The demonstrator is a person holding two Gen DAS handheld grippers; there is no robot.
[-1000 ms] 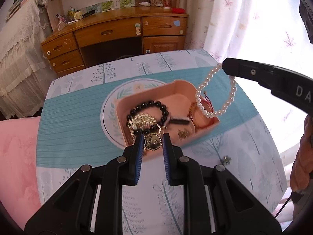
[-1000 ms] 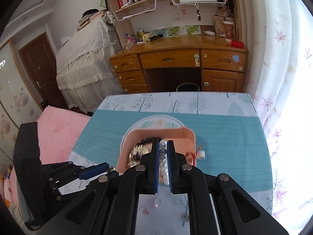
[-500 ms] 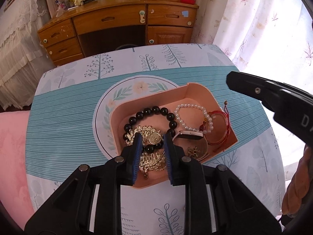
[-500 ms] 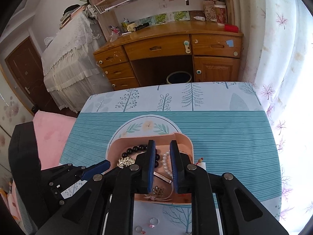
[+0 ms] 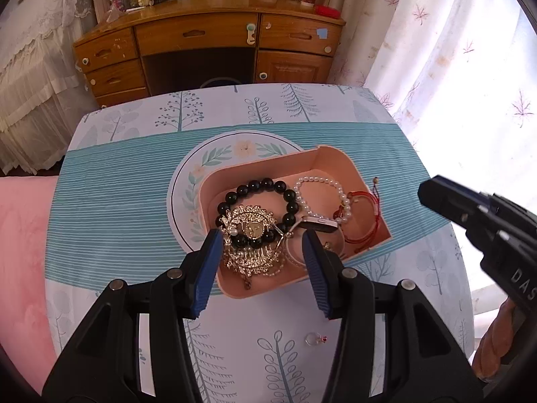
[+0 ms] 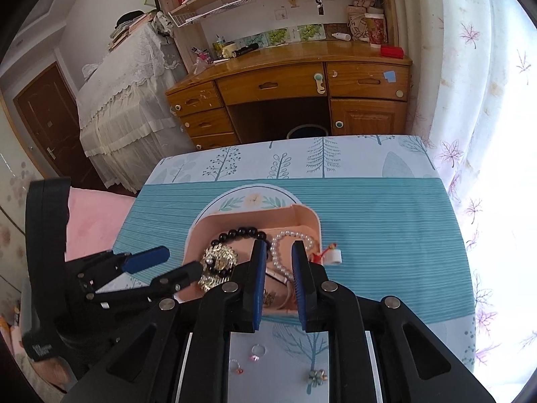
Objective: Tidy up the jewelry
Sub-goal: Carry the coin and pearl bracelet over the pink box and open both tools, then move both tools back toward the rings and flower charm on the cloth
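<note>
Pink tray (image 5: 339, 161) holds black bead bracelet (image 5: 258, 188), pearl bracelet (image 5: 340, 191), gold brooch (image 5: 251, 245).

The left gripper (image 5: 263, 245) points steeply down, its jaws just having opened and standing wide apart, pressing on nothing. The right gripper (image 6: 278, 262) angles down beside it, jaws parted by a narrow gap, nothing clamped between its blue pads (image 6: 259, 282).

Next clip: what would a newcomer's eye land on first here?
The pink tray in the middle of the teal-striped tablecloth, heaped with jewelry: a black bead bracelet, an ornate gold brooch and a pearl bracelet. The left gripper stands open over the brooch, nothing gripped. Small rings lie loose on the cloth nearby.
</note>
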